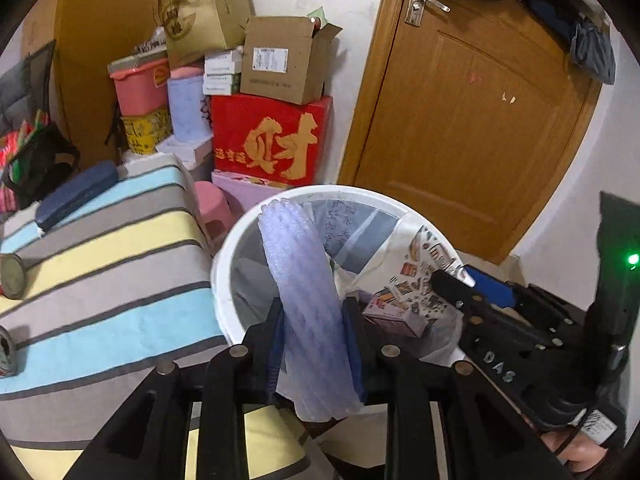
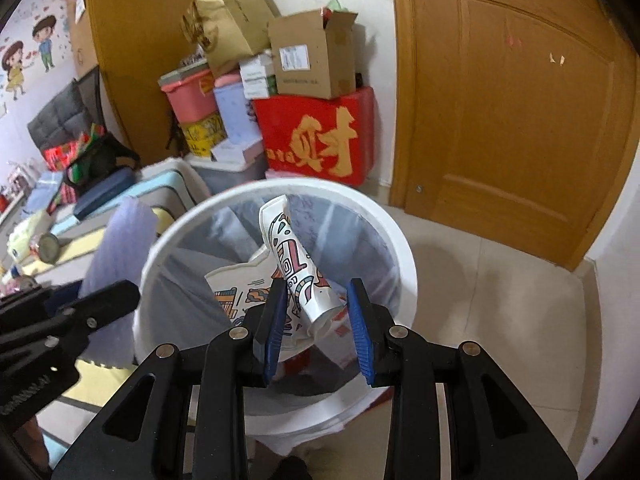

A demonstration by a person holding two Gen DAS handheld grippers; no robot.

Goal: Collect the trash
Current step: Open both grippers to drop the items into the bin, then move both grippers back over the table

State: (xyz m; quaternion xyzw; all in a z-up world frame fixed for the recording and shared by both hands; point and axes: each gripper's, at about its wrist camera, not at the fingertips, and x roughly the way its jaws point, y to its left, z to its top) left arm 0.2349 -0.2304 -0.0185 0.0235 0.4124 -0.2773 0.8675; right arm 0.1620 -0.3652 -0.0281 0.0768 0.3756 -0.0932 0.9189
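Note:
A white trash bin (image 1: 224, 256) with a clear liner stands beside the bed; it also shows in the right wrist view (image 2: 400, 240). My left gripper (image 1: 314, 320) is shut on a roll of pale purple foam wrap (image 1: 300, 280) and holds it over the bin's near rim. The foam wrap shows in the right wrist view (image 2: 116, 240) at the left. My right gripper (image 2: 318, 312) is open over the bin, and a rolled patterned paper wrapper (image 2: 296, 268) lies between its fingers, tilted into the bin. More patterned paper (image 1: 416, 276) and a small box (image 1: 396, 318) lie inside.
A striped bedsheet (image 1: 112, 264) with a dark blue case (image 1: 76, 194) and round tins (image 1: 12, 276) is at the left. Stacked boxes, among them a red one (image 1: 272, 140), stand behind the bin. A wooden door (image 1: 472, 120) is at the right, tiled floor (image 2: 500, 320) below.

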